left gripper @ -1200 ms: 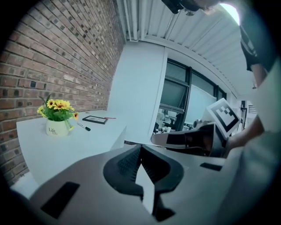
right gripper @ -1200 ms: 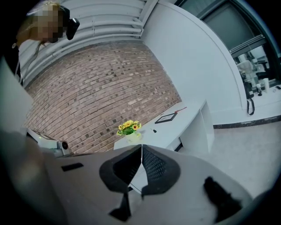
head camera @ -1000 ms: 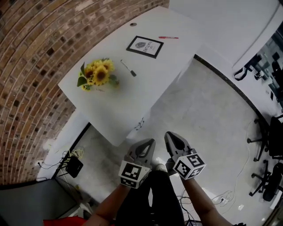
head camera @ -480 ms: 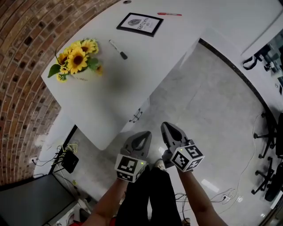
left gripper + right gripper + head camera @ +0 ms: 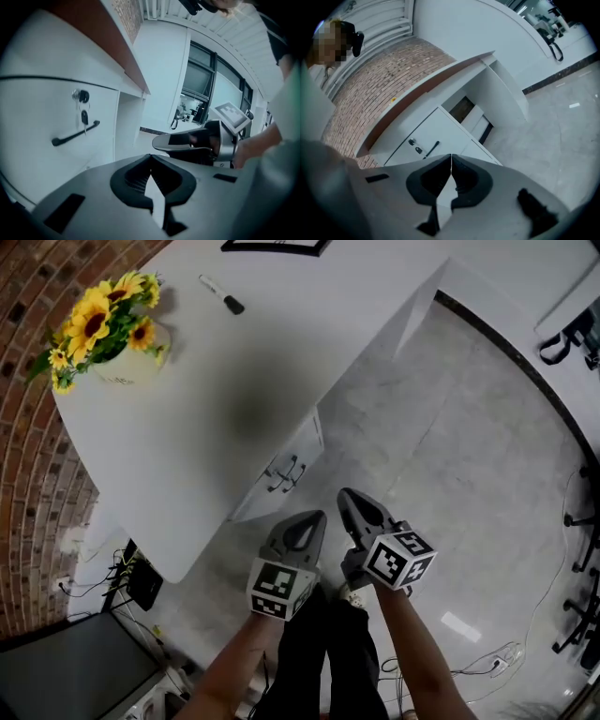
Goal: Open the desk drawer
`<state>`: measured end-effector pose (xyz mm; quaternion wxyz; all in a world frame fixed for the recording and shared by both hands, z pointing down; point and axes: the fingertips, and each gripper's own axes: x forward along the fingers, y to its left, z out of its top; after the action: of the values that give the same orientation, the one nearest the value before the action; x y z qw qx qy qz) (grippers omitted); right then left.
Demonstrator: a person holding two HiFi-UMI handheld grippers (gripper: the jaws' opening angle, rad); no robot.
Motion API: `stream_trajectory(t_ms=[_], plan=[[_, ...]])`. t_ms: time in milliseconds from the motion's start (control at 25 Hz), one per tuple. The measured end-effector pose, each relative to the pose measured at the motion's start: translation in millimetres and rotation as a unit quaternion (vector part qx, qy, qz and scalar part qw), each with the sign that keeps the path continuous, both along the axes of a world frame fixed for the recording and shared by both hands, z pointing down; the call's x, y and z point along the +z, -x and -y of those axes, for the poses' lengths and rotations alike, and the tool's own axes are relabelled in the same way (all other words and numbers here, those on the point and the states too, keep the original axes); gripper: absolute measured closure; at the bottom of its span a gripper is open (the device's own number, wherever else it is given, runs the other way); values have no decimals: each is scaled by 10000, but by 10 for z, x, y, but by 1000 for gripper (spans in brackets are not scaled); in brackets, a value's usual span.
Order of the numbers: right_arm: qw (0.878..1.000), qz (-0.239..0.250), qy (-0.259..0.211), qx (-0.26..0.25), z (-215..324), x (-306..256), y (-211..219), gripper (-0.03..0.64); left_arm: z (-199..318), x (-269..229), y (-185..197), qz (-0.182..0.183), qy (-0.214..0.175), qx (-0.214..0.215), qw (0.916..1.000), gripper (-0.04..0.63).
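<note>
Desk drawer (image 5: 284,472): closed, beneath the desk (image 5: 187,427), handle (image 5: 75,133) untouched. Left claw (image 5: 311,521), right claw (image 5: 351,501): jaws pressed together, empty, near the drawer, not touching. Outstanding, by estimate: reach, grip, pull

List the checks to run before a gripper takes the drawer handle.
1. Handle free: ok, nothing on it.
2. Key clear of handle: cannot tell, it dangles right at it.
3. Drawer unlocked: cannot tell.
4. Left gripper open: not ok, shut and empty.
5. Right gripper open: not ok, shut and empty.
6. Gripper at the handle: not ok, both are short of it.
</note>
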<state>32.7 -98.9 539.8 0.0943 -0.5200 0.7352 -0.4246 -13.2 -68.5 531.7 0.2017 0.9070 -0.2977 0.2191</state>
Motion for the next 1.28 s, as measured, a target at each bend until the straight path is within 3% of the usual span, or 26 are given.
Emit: stream_trajectory(t_ms=[360,800,1000,1280], plan=[[9988,415,222,-118,129,1100,141,604,107,1063,67,212,-16,63,9998,588],[9939,827,690,-251,447,2445,513,603,365,2145,411,391,-31,-170,9991,588],[9908,956,799,-533,547,2966,723,546,422,2583,522,497,-76,-333,9982,588],[9778,1690,1139,-487,814,3504,929,522,451,2920,651,613,-71,-543,9966,588]])
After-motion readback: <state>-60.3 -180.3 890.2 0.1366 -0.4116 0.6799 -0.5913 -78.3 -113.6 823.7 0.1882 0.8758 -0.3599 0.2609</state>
